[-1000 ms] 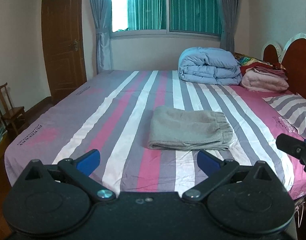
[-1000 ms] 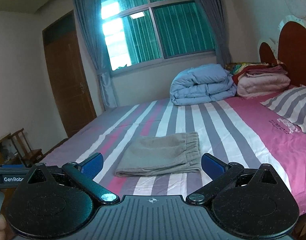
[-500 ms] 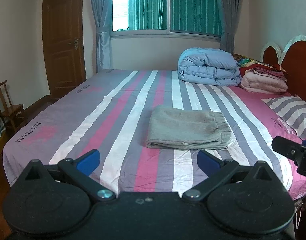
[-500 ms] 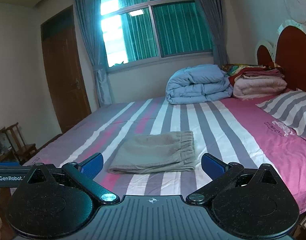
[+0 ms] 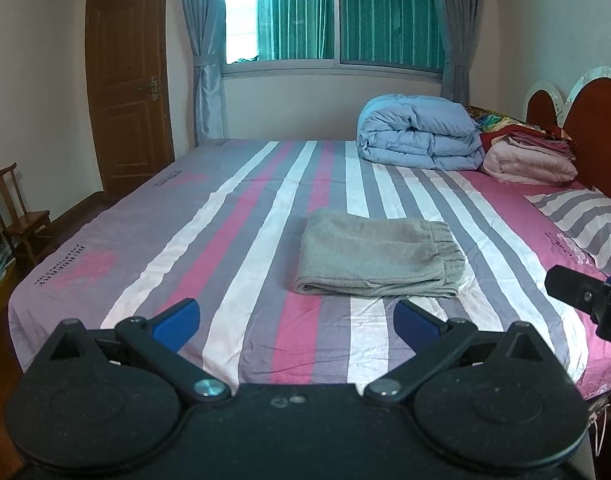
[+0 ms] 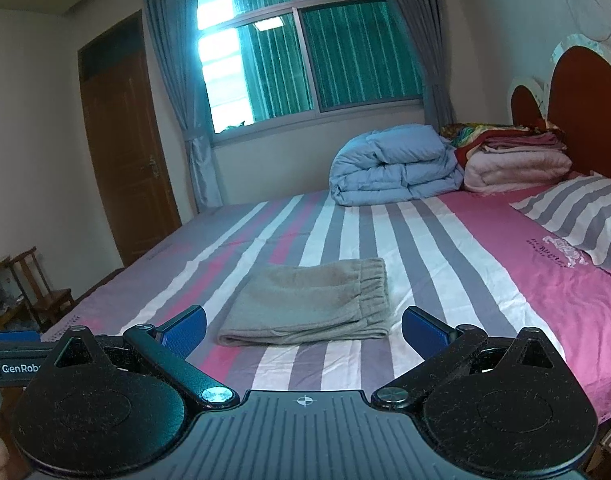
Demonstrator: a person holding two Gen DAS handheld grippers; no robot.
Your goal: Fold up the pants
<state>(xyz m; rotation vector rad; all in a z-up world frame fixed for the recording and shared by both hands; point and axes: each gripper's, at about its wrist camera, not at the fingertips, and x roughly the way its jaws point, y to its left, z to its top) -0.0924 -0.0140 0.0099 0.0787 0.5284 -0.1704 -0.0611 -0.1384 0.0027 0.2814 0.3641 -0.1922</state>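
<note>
Nearest in both wrist views, low in the frame, the left gripper (image 5: pixel 296 320) and the right gripper (image 6: pixel 304 325) are held off the near edge of the bed (image 5: pixel 105 264), each with its blue-padded jaws spread wide and nothing between them. Just beyond, in the middle of each frame, the grey pants (image 5: pixel 379 258) lie on the striped sheet as a compact flat rectangle, elastic waistband toward the right side and the folded edge facing the grippers; neither gripper touches them. To my eye the folding looks finished or nearly so, so the step in hand seems to be checking and leaving the bundle be. If one more touch is wanted, I would come in low and level, press lightly on the top layer to flatten it, and avoid catching the loose near edge, which could drag the stack open. To the right sits a striped pillow (image 6: pixel 577 208). Farther back, at upper right, a folded blue quilt (image 5: pixel 419 134) rests beside a pink blanket pile (image 5: pixel 529 162) by the headboard, with the window (image 5: pixel 333 12) and door (image 5: pixel 129 72) behind.
</note>
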